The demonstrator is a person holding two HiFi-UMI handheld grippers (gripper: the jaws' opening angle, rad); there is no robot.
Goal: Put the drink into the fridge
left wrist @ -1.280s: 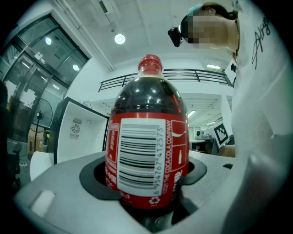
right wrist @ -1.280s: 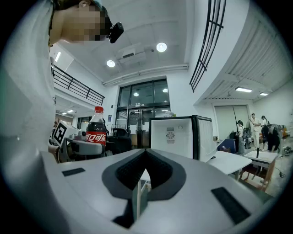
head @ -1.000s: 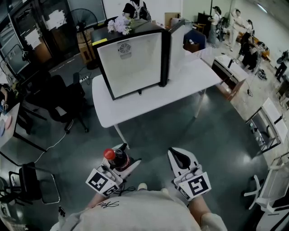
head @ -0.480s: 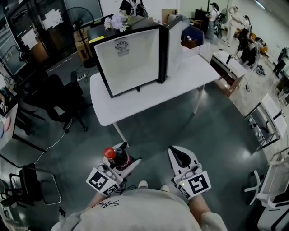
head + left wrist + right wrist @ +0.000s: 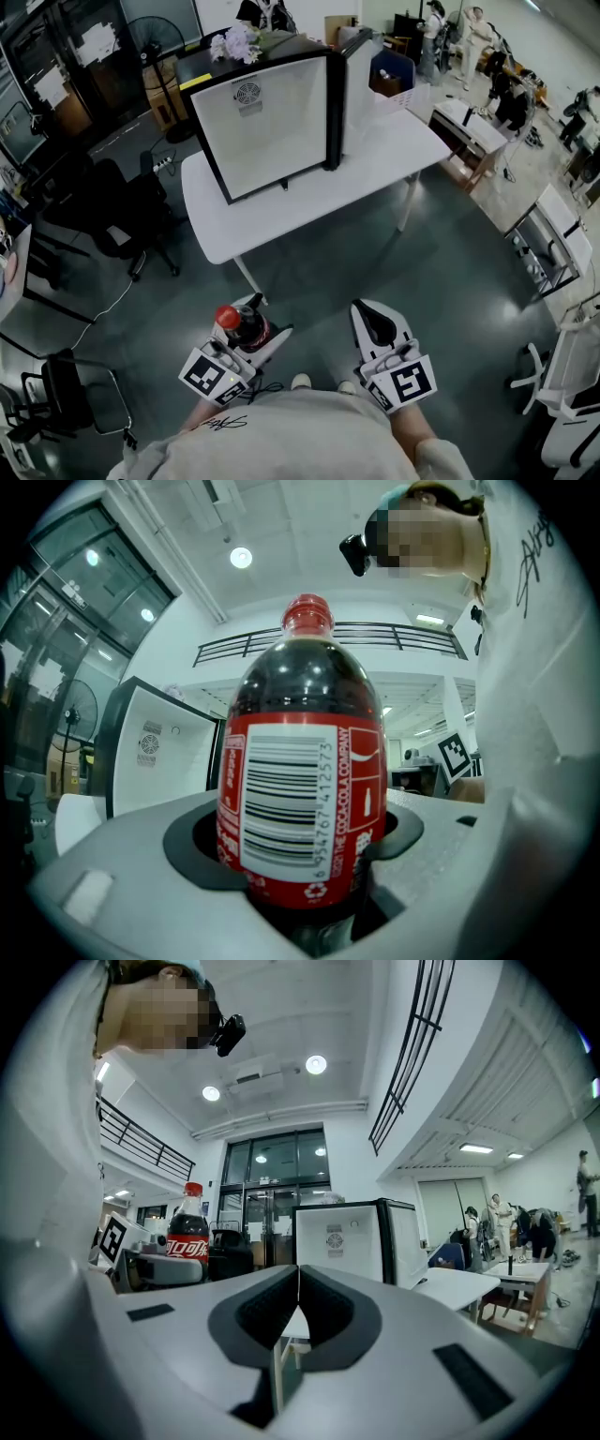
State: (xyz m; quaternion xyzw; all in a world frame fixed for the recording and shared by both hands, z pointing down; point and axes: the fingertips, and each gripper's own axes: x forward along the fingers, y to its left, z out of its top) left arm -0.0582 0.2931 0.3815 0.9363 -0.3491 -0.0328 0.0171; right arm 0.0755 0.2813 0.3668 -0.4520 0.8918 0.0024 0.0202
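Left gripper (image 5: 253, 323) clamps the cola bottle (image 5: 300, 789) upright; right gripper (image 5: 298, 1288) jaws together, empty. Carry level toward open fridge (image 5: 272, 131) at 12 o'clock.

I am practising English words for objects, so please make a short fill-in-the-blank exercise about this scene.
1. The left tongs grip a ____ with a red cap.
2. The right tongs are ____ and hold nothing.
3. The fridge on the white table has its door ____.
Missing words: bottle; shut; open.

Left gripper (image 5: 249, 319) clamped, right gripper (image 5: 373, 317) closed, empty
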